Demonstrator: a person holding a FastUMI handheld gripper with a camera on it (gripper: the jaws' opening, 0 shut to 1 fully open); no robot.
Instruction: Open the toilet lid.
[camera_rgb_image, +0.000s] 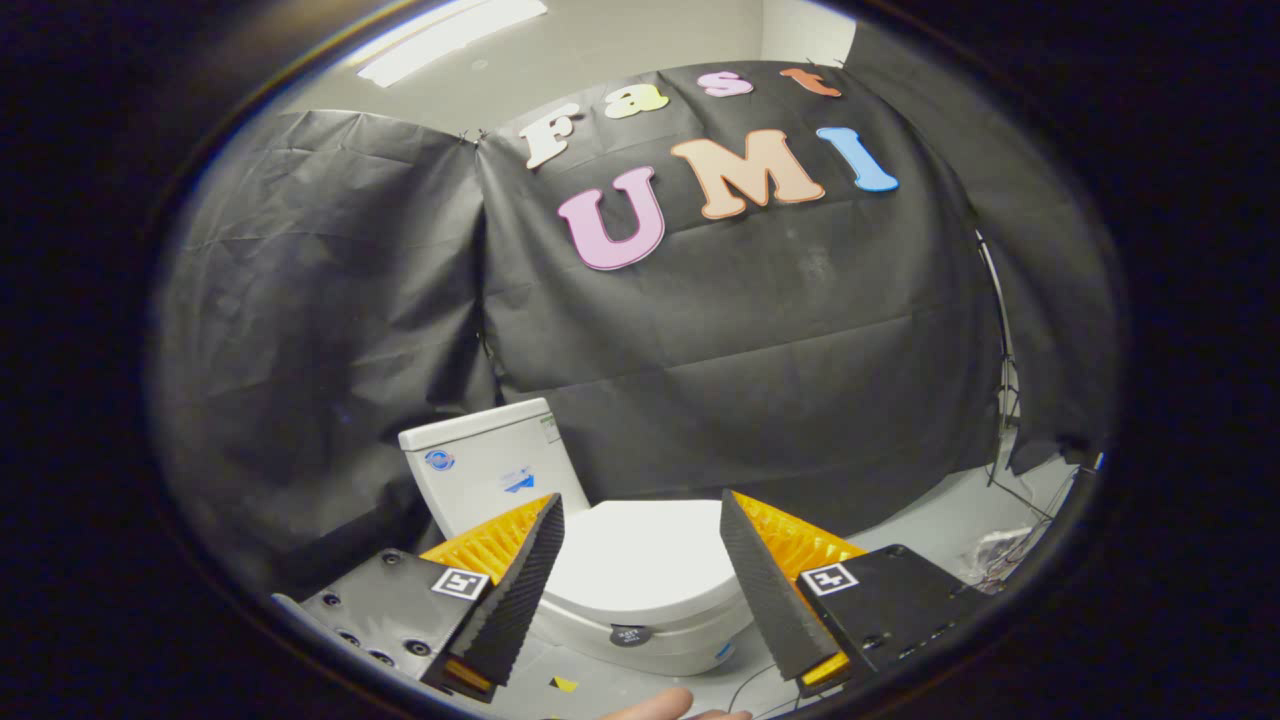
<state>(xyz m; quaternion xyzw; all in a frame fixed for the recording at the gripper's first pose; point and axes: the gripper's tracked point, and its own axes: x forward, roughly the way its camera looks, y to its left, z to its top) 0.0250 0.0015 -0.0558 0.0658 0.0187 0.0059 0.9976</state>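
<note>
A bare fingertip of a person's hand (665, 706) shows at 6 o'clock, just below the gripper (640, 515). Its fingers (520, 580) stand wide apart, holding nothing. Between and beyond them sits the toilet lid (640, 555) — closed flat on the bowl, apart from both fingers. At 10 o'clock from the lid rises the tank (490, 470) — behind it hangs the booth wall (800, 340).

Dim booth lit by a ceiling light panel (450, 35) (overexposed); strong fisheye curvature and softness noted at edges.
</note>
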